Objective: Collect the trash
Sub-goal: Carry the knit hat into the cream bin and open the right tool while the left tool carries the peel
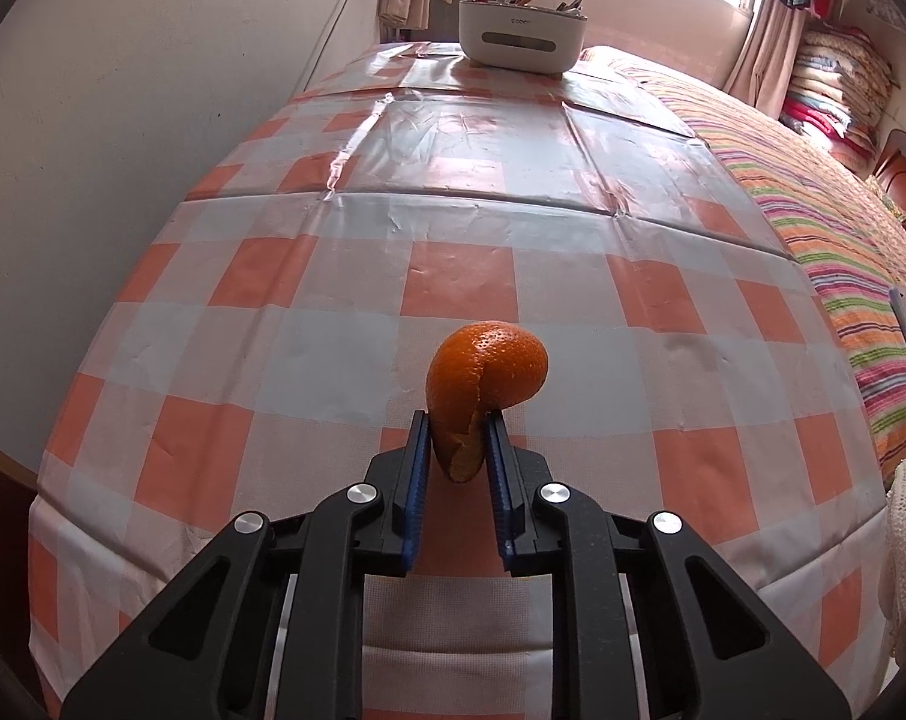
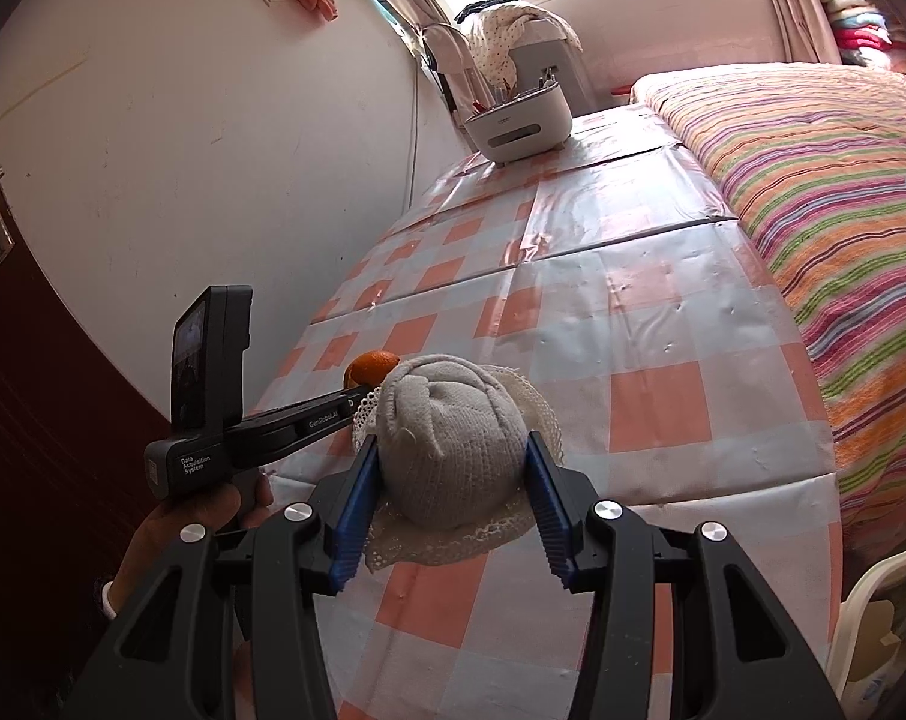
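Orange curled peel (image 1: pixel 483 384) clamped in left gripper (image 1: pixel 456 444); right gripper (image 2: pixel 450 468) clamps grey knitted lace-brimmed hat (image 2: pixel 453 456). Next, probably: carry to white bin (image 1: pixel 522 36).

Orange peel (image 1: pixel 486 369), orange-and-white checked tablecloth (image 1: pixel 453 288), grey-white hat (image 2: pixel 453 438), white bin (image 1: pixel 522 36), striped bedspread (image 2: pixel 813 180)

One orange peel (image 1: pixel 483 384); one hat (image 2: pixel 453 450); one bin (image 1: pixel 522 36).

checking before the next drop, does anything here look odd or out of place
The right gripper is closed on a grey knit hat with a lace brim, clothing rather than obvious trash. The left gripper holds orange peel, as expected.
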`<action>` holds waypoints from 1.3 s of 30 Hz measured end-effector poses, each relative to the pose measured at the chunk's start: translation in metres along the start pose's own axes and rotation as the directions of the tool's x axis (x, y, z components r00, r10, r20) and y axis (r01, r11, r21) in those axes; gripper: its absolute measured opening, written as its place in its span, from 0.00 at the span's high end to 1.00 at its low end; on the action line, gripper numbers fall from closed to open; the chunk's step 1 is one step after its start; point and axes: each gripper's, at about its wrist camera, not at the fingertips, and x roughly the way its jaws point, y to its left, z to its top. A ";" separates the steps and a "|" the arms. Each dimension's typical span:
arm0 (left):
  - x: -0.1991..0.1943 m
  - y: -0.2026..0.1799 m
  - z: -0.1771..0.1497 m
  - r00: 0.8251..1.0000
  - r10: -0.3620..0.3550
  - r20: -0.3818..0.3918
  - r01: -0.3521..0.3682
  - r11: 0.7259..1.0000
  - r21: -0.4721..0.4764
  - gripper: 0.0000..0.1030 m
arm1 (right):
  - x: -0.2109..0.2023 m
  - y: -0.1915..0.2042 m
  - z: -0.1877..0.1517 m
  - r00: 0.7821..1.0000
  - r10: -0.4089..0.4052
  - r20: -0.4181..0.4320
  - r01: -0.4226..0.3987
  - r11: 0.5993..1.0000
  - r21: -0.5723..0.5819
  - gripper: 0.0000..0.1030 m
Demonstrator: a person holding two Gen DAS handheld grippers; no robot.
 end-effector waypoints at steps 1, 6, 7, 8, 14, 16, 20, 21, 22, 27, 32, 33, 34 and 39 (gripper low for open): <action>-0.002 -0.001 -0.001 1.000 -0.004 0.002 0.004 1.000 0.002 0.83 | -0.001 0.000 0.000 1.000 -0.002 0.003 0.002 1.000 -0.001 0.55; -0.015 -0.010 -0.006 0.999 -0.019 0.034 0.018 1.000 0.025 0.84 | -0.006 -0.002 0.000 1.000 -0.011 0.012 0.011 1.000 -0.004 0.55; -0.018 -0.012 -0.007 0.999 -0.021 0.042 0.020 0.999 0.028 0.84 | -0.007 -0.003 0.001 1.000 -0.013 0.015 0.013 1.000 -0.004 0.55; -0.021 -0.014 -0.008 0.998 -0.026 0.048 0.025 0.999 0.033 0.84 | -0.008 -0.003 0.001 1.000 -0.015 0.017 0.015 1.000 -0.004 0.55; -0.039 -0.028 -0.018 0.995 -0.066 0.074 0.061 0.996 0.061 0.84 | -0.016 -0.004 0.000 0.999 -0.034 0.031 0.034 0.999 -0.015 0.55; -0.044 -0.033 -0.021 0.994 -0.075 0.078 0.070 0.995 0.072 0.84 | -0.019 -0.005 -0.001 0.998 -0.045 0.036 0.046 0.999 -0.019 0.55; -0.054 -0.044 -0.032 0.991 -0.104 0.083 0.096 0.991 0.096 0.84 | -0.024 -0.007 -0.004 0.997 -0.063 0.037 0.064 0.998 -0.014 0.55; -0.057 -0.047 -0.035 0.990 -0.114 0.084 0.105 0.989 0.101 0.84 | -0.026 -0.007 -0.005 0.996 -0.074 0.040 0.074 0.997 -0.017 0.55; -0.061 -0.049 -0.037 0.989 -0.124 0.085 0.115 0.988 0.106 0.84 | -0.027 -0.007 -0.006 0.995 -0.085 0.044 0.086 0.996 -0.021 0.55; -0.079 -0.062 -0.051 0.980 -0.169 0.101 0.155 0.978 0.138 0.84 | -0.037 -0.010 -0.011 0.989 -0.133 0.057 0.135 0.990 -0.027 0.55; -0.096 -0.070 -0.062 0.973 -0.200 0.120 0.180 0.971 0.161 0.84 | -0.048 -0.012 -0.016 0.983 -0.171 0.072 0.173 0.985 -0.029 0.55; -0.099 -0.072 -0.064 0.971 -0.205 0.123 0.184 0.969 0.166 0.84 | -0.051 -0.013 -0.017 0.981 -0.177 0.075 0.180 0.983 -0.029 0.55; -0.102 -0.073 -0.065 0.970 -0.209 0.125 0.187 0.967 0.171 0.84 | -0.054 -0.014 -0.018 0.980 -0.184 0.076 0.186 0.982 -0.029 0.55; -0.116 -0.083 -0.076 0.963 -0.232 0.135 0.203 0.959 0.200 0.84 | -0.064 -0.020 -0.022 0.974 -0.208 0.087 0.210 0.977 -0.023 0.55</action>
